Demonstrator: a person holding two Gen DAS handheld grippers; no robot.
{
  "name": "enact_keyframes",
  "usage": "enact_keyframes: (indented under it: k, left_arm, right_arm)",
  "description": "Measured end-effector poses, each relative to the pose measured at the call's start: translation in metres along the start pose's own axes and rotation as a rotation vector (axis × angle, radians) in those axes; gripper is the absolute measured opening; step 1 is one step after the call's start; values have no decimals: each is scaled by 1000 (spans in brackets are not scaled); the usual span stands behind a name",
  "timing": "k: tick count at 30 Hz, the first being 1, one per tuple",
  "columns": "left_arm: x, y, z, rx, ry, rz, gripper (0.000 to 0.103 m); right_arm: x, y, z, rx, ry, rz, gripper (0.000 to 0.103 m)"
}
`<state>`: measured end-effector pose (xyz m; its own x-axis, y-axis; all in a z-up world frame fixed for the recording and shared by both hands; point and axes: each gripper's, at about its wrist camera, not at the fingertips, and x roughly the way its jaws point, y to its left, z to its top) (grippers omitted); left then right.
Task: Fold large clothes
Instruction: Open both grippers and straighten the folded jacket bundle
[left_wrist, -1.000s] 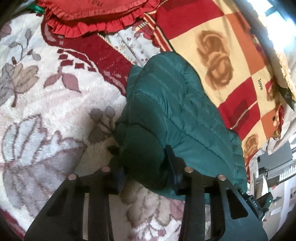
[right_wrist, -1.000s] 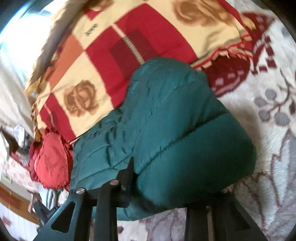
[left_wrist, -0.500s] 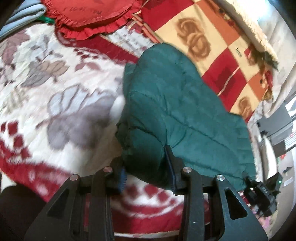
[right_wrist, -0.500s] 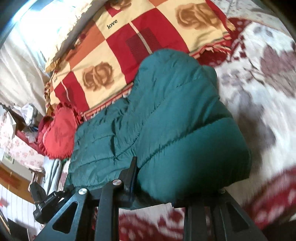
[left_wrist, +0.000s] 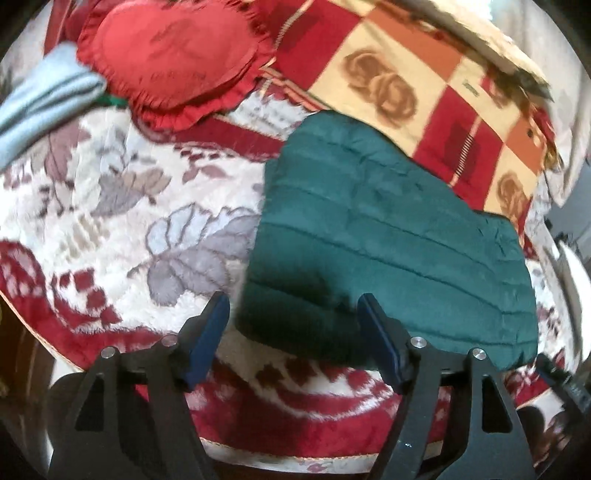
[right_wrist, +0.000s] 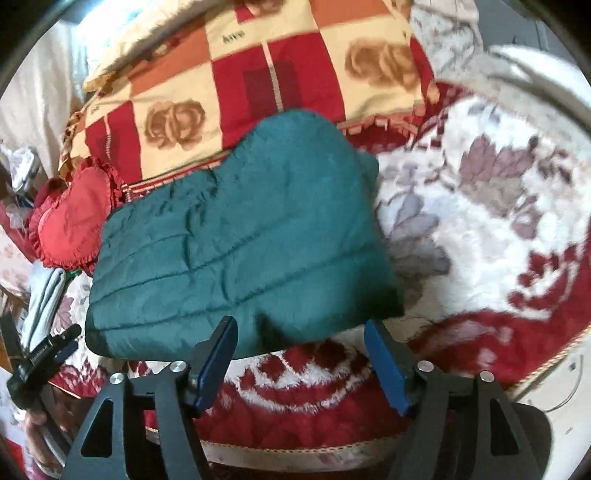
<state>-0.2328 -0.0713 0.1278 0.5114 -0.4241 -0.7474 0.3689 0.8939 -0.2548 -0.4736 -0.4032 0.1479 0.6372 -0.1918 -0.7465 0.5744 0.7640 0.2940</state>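
Folded green quilted jacket (left_wrist: 388, 251) on floral blanket (left_wrist: 110, 206), left gripper (left_wrist: 293, 314) fingers apart; right gripper (right_wrist: 301, 334) fingers apart, both empty

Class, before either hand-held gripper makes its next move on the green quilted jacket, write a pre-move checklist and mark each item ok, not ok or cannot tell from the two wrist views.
1. Left hand-held gripper open and free of fabric: ok.
2. Right hand-held gripper open and free of fabric: ok.
3. Dark green quilted puffer jacket lying as one bundle on the floral plush blanket: ok.
4. Jacket's near edge inside the blanket's edge: ok.
5. Red ruffled heart-shaped cushion apart from the jacket: ok in the left wrist view.
6. Sleeves tucked inside the fold: cannot tell; none shows.
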Motion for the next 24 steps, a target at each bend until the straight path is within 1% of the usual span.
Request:
enact_keyframes:
  k: [1,4,8,12,16,18,22,24]
  left_arm:
    - [-3,-7,-2,16,-6,1,72]
    - [-6,-26,-8,69,-4,13,72]
    - [-12,-47,-20,133,-34,45,72]
    - [-19,-55,-29,144,-63,45,72]
    - [-24,-63,-35,176,-88,67,72]
    - [-24,-64,-37,182,-96,73,72]
    - [-25,-68,-40,193,-111,82,72]
    - [-25,-69,-42,201,-115,87,72]
  right_arm:
    - [-5,6,-1,-14,-16,2,76]
    - [-15,28,-5,-67,-65,15,77]
    - [-19,59,-12,-145,-115,2,82]
    - [-13,80,-21,-193,-117,3,83]
    - [-6,95,-27,-234,-118,-7,83]
    - [-5,99,-29,-244,-124,-13,83]
    - [0,104,-31,-241,-121,-5,88]
    - [2,107,-32,-251,-120,-11,89]
